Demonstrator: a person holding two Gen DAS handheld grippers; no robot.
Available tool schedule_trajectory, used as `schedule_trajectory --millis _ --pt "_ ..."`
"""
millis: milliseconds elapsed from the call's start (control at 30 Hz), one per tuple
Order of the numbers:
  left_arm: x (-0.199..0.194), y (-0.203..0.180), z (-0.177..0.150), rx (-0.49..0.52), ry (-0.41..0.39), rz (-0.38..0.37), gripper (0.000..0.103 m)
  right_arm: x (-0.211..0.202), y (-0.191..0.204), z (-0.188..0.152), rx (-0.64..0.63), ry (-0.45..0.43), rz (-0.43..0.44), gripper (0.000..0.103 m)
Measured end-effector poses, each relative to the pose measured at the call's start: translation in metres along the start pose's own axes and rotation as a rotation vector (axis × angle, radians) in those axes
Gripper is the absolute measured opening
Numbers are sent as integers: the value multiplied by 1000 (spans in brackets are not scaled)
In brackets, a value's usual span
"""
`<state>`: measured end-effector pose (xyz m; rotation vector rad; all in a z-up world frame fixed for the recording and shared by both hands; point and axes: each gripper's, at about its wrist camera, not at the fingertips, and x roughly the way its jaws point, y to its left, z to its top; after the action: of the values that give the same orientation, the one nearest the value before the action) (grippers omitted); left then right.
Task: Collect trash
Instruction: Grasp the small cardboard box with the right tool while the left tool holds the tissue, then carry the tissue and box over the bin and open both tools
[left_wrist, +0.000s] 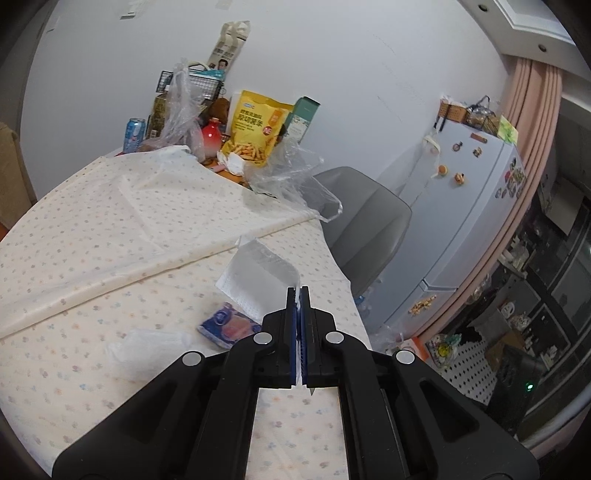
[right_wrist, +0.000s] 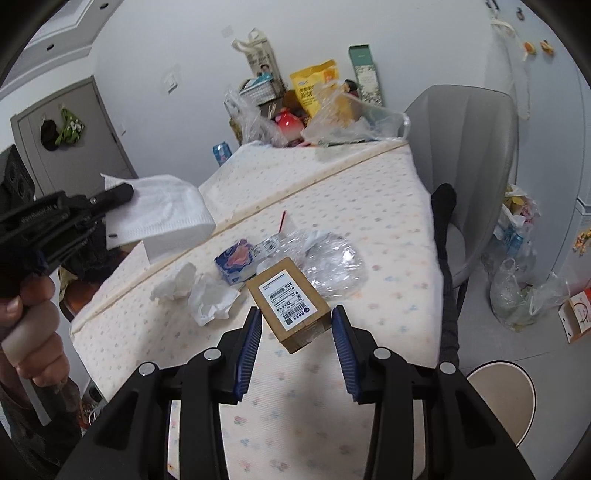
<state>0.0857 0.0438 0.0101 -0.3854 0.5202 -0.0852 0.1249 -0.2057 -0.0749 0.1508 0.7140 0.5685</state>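
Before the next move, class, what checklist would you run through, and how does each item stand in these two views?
1. Left gripper shut on the white tissue: ok, a corner is pinched between the pads.
2. Right gripper around the cardboard box: ok, though only the fingertips hold it.
3. Box lifted off the table: cannot tell.
4. Table free of trash: not ok; crumpled tissues, a blue wrapper and clear plastic lie on it.
5. Place to drop the trash: cannot tell; no bin is plainly in view.
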Motion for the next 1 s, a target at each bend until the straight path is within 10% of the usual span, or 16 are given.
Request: schedule_trajectory --millis 1000 --pt "88 -127 -32 174 161 -165 2 -68 -161 -27 291 -93 -221 37"
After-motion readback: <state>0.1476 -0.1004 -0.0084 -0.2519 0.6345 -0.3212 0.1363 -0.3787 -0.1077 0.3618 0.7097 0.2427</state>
